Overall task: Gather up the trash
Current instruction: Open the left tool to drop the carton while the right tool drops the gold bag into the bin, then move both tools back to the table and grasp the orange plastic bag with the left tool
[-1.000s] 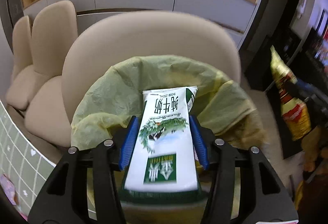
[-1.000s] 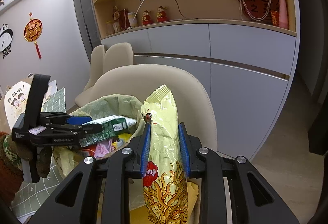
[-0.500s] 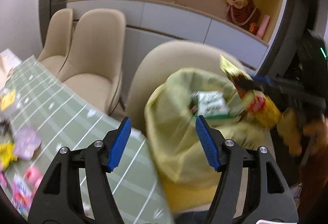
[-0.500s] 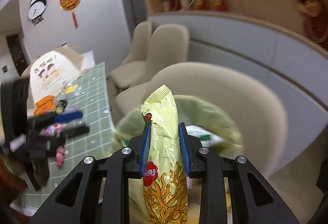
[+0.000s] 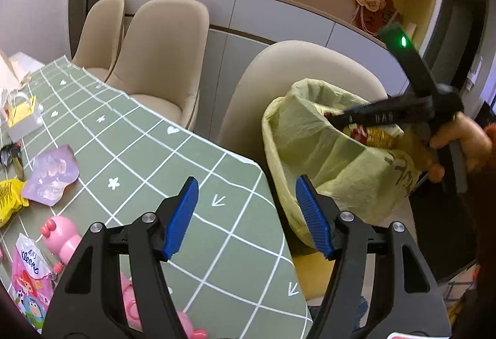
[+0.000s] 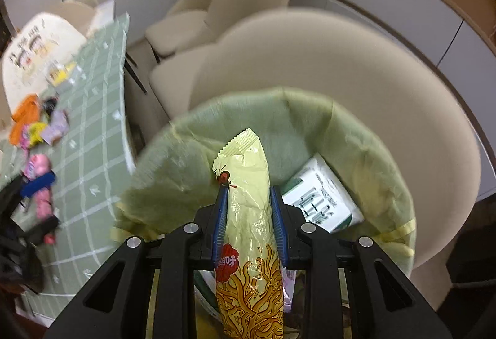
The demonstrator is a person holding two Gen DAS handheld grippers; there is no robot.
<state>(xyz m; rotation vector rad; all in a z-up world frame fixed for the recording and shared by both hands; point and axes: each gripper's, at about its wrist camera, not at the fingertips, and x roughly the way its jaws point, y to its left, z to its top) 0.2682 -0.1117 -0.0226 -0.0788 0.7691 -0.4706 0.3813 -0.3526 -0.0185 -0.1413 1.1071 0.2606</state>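
Note:
My right gripper (image 6: 249,199) is shut on a yellow snack bag (image 6: 248,215) and holds it over the mouth of the bin lined with a pale green trash bag (image 6: 186,180). A green and white milk carton (image 6: 322,202) lies inside the bin. My left gripper (image 5: 245,215) stands open with nothing between its fingers, over the corner of the green checked tablecloth (image 5: 155,159). In the left wrist view the trash bag (image 5: 310,134) is to the right, with the right gripper (image 5: 381,115) and the snack bag (image 5: 372,134) dipping into it.
Wrappers lie at the table's left: a purple packet (image 5: 51,174), a yellow wrapper (image 5: 7,199), pink toys (image 5: 60,233), a pink pouch (image 5: 29,280). Beige chairs (image 5: 164,60) stand behind the table and the bin. A person's hand (image 5: 458,143) holds the right gripper.
My left gripper let the milk carton drop into the bin, opened, and swung left over the table. My right gripper carried the snack bag down over the bin's mouth.

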